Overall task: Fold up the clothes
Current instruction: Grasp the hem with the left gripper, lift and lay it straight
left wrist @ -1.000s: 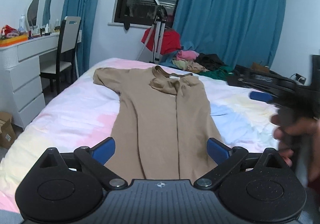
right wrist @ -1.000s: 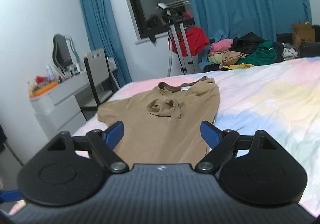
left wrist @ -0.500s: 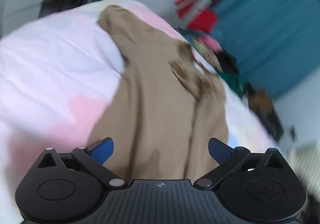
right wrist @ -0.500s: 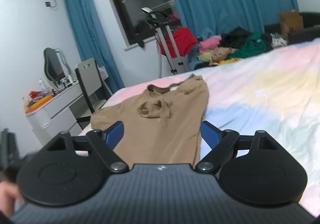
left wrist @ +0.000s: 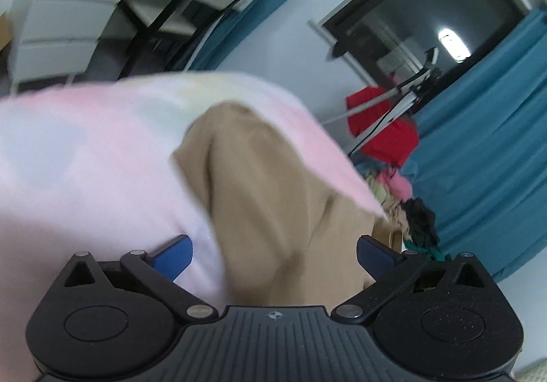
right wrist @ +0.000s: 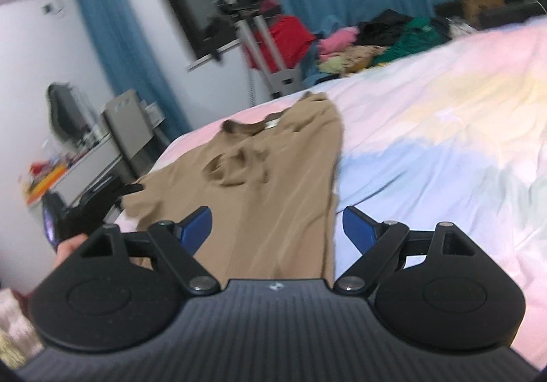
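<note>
Presently, item by item.

Tan shirt [right wrist: 273, 183]: lies lengthwise on the bed [right wrist: 444, 129], collar end toward the window, hem end toward me. One side seems already turned in over the chest, with a bunched sleeve resting there; the other sleeve [left wrist: 218, 142] sticks out flat over the pink part of the sheet. Partly folded, by my judgement.

Left gripper [left wrist: 273, 245]: mine, jaws spread wide, nothing between them. It hangs low over the outstretched sleeve, tilted hard to one side.

Right gripper [right wrist: 275, 228]: mine, jaws likewise apart and empty, poised over the hem end of the shirt, not touching cloth as far as I can see.

Step in hand, as I judge it: taking up the loose sleeve to bring it across the body. To do it well I would pinch at the cuff or outer edge, catching both layers but not the sheet beneath, lift only slightly, and lay it straight across so the side edge runs parallel to the turned-in side. The right gripper might pin the hem so the body does not drag.

Hard to make out: both views are smeared by motion. The hem itself is hidden behind both gripper bodies. Whether the bunched sleeve lies smooth I cannot tell. My left hand [right wrist: 70, 247] shows only as a sliver.
</note>
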A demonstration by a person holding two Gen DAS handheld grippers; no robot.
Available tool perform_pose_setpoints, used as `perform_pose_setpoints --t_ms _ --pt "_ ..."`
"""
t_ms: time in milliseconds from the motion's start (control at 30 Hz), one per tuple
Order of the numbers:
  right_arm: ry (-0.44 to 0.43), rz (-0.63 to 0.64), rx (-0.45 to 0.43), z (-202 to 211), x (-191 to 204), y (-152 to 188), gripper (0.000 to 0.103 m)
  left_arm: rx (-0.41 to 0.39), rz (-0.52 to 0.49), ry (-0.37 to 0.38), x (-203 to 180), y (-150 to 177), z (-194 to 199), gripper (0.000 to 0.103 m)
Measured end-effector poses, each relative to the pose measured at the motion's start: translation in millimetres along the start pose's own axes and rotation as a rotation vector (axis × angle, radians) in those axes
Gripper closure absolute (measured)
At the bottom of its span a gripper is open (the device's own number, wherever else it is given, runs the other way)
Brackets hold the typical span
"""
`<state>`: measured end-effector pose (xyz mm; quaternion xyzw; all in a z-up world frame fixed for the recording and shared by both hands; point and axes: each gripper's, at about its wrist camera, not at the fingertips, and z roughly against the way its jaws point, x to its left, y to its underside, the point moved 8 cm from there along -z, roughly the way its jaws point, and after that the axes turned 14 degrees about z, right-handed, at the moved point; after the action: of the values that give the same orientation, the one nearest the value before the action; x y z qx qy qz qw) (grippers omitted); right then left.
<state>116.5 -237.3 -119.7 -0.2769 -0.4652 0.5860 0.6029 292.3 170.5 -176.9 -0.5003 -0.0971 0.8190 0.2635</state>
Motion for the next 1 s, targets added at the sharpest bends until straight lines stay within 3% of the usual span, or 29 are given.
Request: perform_pose_setpoints --t_ms 67,200,333,400,433,467,533,633,833,1000 --pt "0.012 -0.014 0.004 -12 -4 4 0.018 -0.031 -0.026 0.007 -6 -13 -16 0.014" --pt "0.023 -0.005 0.028 -33 -10 11 0.018 -0.075 -0.086 0.005 -17 -33 -42 0.020" --pt "0.038 -0.034 0.065 -49 -15 17 0.018 -0.103 -0.156 -0.050 -26 -38 -53 0.043" --pt "0.041 -0.036 0.077 -53 -15 19 0.018 -0.091 -0.182 -0.063 -30 -39 -58 0.062" --pt "0.041 -0.030 0.073 -52 -14 19 0.018 -0.085 -0.203 -0.073 -33 -39 -60 0.086" --pt "0.043 -0.024 0.066 -50 -13 18 0.018 -0.078 -0.224 -0.082 -36 -39 -61 0.098" --pt "0.048 -0.020 0.055 -45 -13 16 0.018 -0.107 -0.328 -0.103 -52 -33 -55 0.098" --pt "0.061 -0.026 0.048 -39 -16 15 0.018 -0.179 -0.465 -0.051 -93 -19 -35 0.099" --pt "0.095 -0.028 0.029 -25 -21 12 0.018 -0.224 -0.813 0.043 -198 49 -8 0.099" --pt "0.125 -0.054 0.024 -21 -32 11 0.018 -0.118 -0.924 0.126 -259 140 -15 0.099"
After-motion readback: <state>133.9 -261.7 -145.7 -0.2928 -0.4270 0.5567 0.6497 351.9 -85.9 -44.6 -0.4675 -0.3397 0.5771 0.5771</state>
